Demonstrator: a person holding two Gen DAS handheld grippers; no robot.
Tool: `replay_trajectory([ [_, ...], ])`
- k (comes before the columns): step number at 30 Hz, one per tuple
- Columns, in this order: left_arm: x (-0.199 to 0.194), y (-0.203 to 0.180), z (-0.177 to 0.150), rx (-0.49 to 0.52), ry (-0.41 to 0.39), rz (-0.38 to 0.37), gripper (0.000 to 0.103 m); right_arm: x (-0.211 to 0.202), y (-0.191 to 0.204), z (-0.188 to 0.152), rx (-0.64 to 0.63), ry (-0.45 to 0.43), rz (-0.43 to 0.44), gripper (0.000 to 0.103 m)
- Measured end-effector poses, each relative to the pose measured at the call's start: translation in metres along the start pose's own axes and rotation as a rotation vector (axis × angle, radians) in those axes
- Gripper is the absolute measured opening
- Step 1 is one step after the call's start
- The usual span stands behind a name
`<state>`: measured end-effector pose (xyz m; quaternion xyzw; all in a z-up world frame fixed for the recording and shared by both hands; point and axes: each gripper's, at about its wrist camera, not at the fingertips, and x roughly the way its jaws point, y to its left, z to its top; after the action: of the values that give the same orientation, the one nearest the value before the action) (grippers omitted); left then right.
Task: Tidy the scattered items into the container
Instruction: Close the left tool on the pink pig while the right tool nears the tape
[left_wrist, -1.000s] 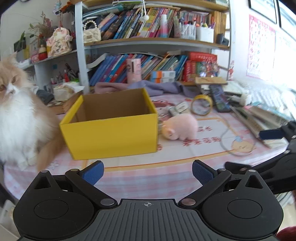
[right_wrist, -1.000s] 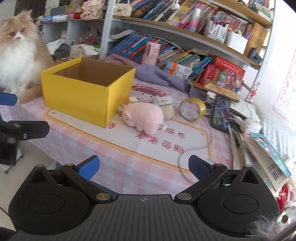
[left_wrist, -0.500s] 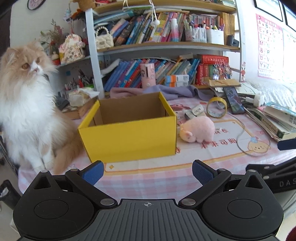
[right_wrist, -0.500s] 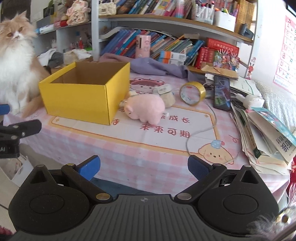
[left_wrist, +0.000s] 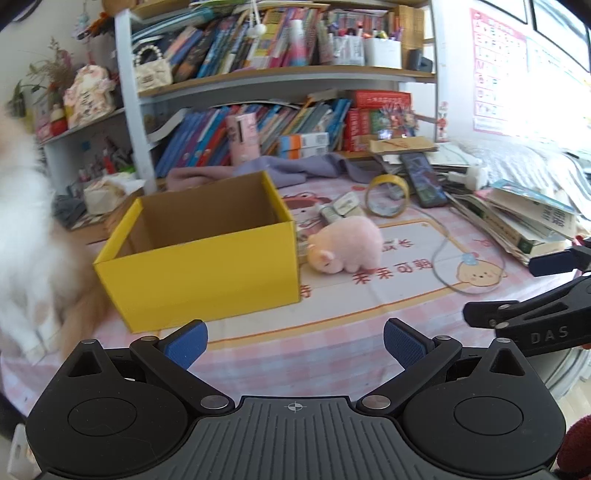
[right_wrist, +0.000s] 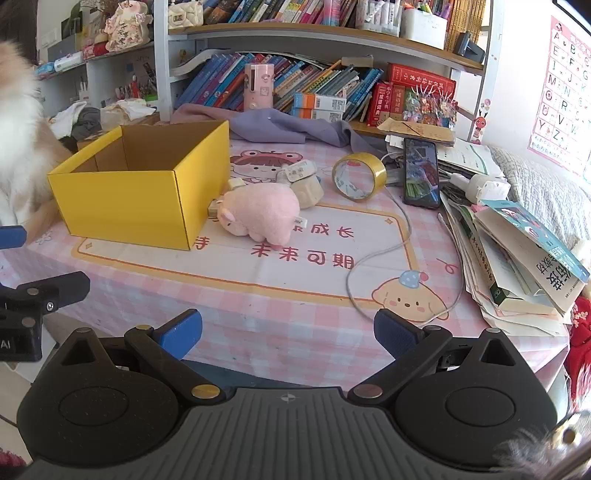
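Note:
An open yellow cardboard box (left_wrist: 207, 273) (right_wrist: 122, 206) stands on the pink checked tablecloth and looks empty. A pink plush pig (left_wrist: 347, 245) (right_wrist: 258, 214) lies right beside its right side. Behind the pig are a small cream labelled object (right_wrist: 304, 184) and a roll of yellow tape (left_wrist: 386, 194) (right_wrist: 358, 177). My left gripper (left_wrist: 293, 341) is open and empty, near the table's front edge before the box. My right gripper (right_wrist: 288, 334) is open and empty, before the table edge, right of the box. Each gripper shows at the edge of the other's view.
A fluffy orange-and-white cat (left_wrist: 26, 266) (right_wrist: 18, 155) sits just left of the box. A phone (right_wrist: 421, 173), a white cable (right_wrist: 384, 254) and a stack of books (right_wrist: 517, 258) lie on the right. A purple cloth (right_wrist: 280, 129) and bookshelves stand behind.
Both grippers have moved closer to the table and stay open. The cat now sits blurred at the left edge of both views.

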<state>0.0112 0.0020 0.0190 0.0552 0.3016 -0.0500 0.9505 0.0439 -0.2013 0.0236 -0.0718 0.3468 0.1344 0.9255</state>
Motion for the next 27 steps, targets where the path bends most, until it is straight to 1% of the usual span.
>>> replay_trajectory([
  [4, 0.007, -0.003, 0.004, 0.003, 0.005, -0.021, 0.103, 0.001, -0.003, 0.000, 0.006, -0.003, 0.000, 0.101],
  [11, 0.018, -0.025, 0.008, 0.105, 0.016, -0.101, 0.103, 0.003, -0.011, 0.001, 0.013, -0.001, -0.032, 0.101],
  [21, 0.037, -0.043, 0.013, 0.155, 0.045, -0.194, 0.103, 0.011, -0.029, -0.001, 0.035, 0.034, -0.067, 0.101],
  [24, 0.042, -0.052, 0.015, 0.187, 0.041, -0.222, 0.102, 0.016, -0.035, 0.001, 0.044, 0.044, -0.073, 0.101],
  [27, 0.048, -0.061, 0.020, 0.226, 0.027, -0.243, 0.102, 0.021, -0.042, 0.004, 0.051, 0.041, -0.083, 0.095],
])
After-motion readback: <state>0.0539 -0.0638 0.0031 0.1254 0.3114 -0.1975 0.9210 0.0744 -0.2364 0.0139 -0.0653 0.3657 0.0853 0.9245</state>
